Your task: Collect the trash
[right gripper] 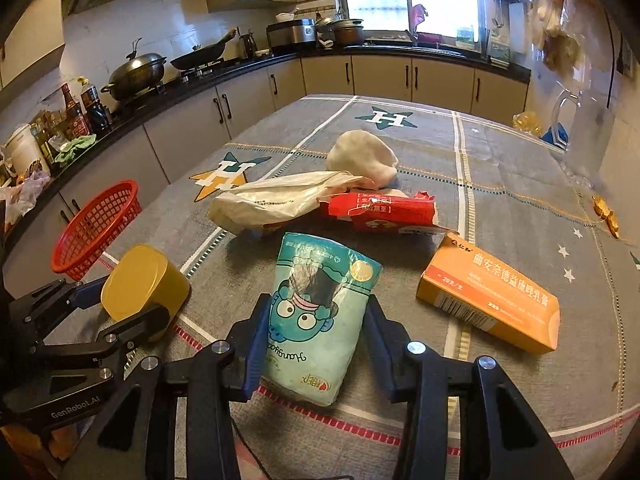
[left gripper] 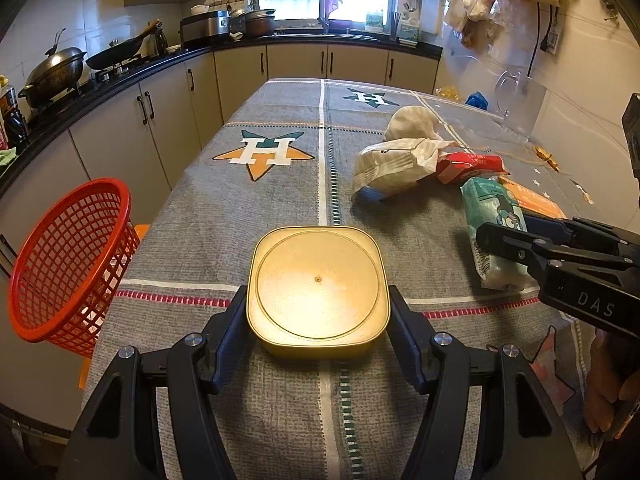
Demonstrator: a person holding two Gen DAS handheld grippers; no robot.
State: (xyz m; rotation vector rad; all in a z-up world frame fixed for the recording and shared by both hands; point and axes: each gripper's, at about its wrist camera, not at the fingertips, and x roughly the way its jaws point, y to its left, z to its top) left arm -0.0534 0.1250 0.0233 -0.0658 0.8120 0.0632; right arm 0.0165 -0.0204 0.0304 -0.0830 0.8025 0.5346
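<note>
Left gripper [left gripper: 318, 308] clamps the yellow tub [left gripper: 318, 286] above the table [left gripper: 200, 208], red basket [left gripper: 68, 258] left. Right gripper [right gripper: 314, 320] brackets the tissue pack [right gripper: 316, 316], contact unclear; soft plastic might slip.

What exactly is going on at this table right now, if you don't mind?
A person is collecting trash with two handheld grippers. The left gripper has its fingers against the sides of a yellow container, and the right gripper brackets a teal tissue pack. The red basket waits at the table's left edge.
</note>
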